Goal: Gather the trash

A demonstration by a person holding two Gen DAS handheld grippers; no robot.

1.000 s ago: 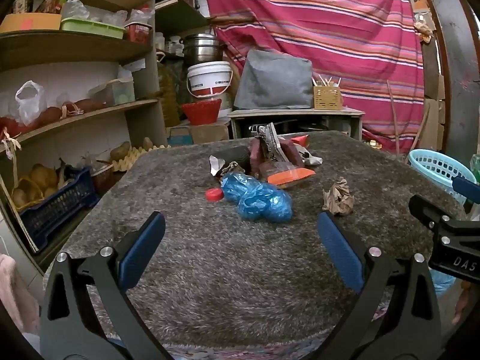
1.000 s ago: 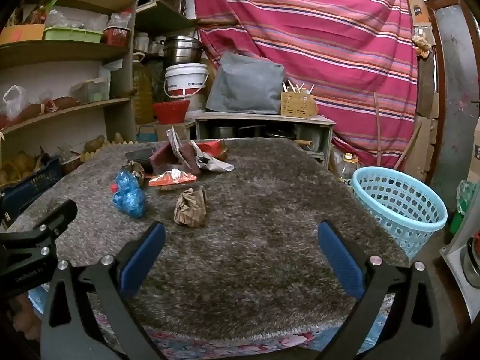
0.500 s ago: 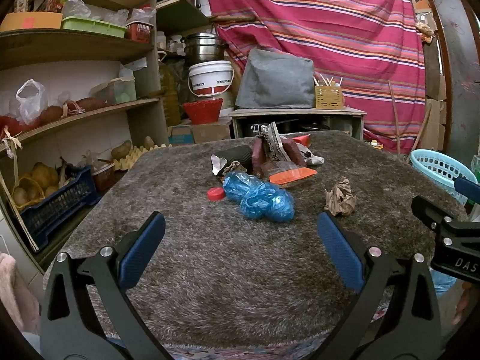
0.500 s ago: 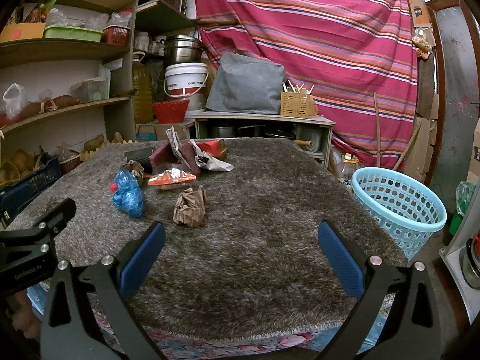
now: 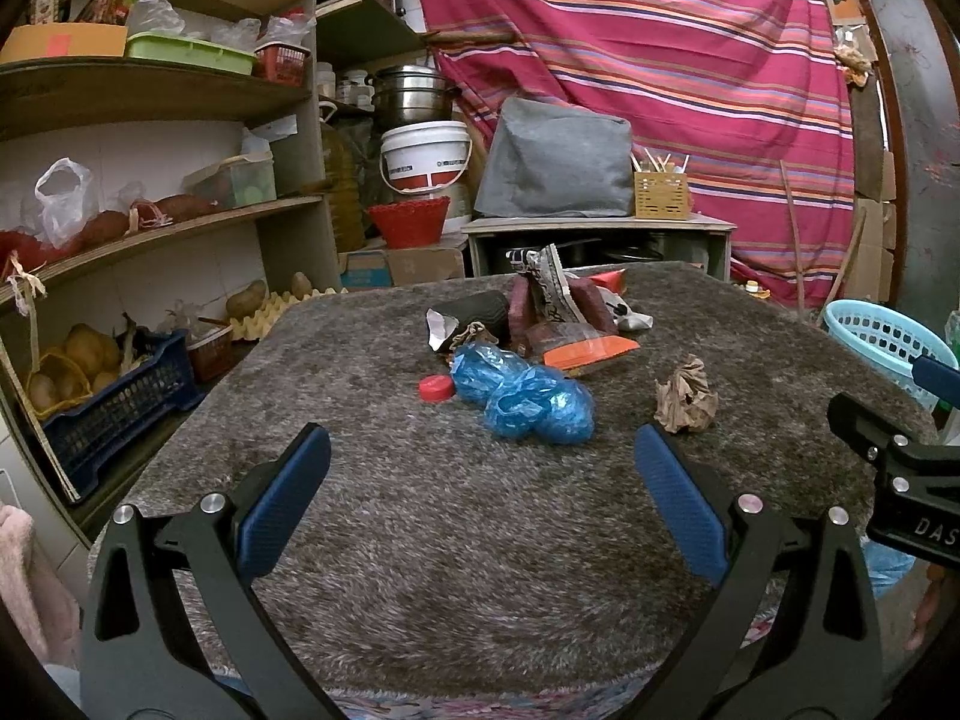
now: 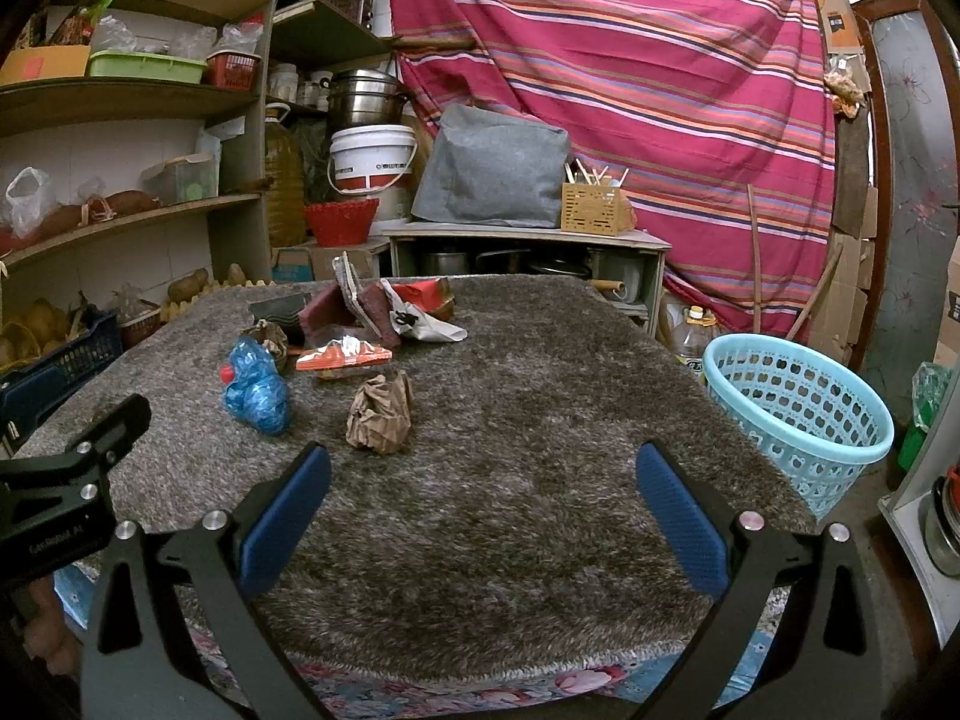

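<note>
Both grippers hover at the near edge of the shaggy table (image 6: 540, 510), left gripper (image 5: 480, 492) and right gripper (image 6: 483, 495) spread wide, holding nothing. Bare rug lies ahead. Farther in sit paper wad (image 6: 380, 414), blue bag (image 5: 528, 399) and wrappers (image 5: 558, 318). The basket (image 6: 798, 414) stands off the right edge.

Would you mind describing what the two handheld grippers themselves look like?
Both the left gripper and the right gripper have black triangular cut-out frames with silver screw heads and blue textured pads on the fingers. White lettering marks each body as seen from the other camera. No cables or sleeves are visible.
</note>
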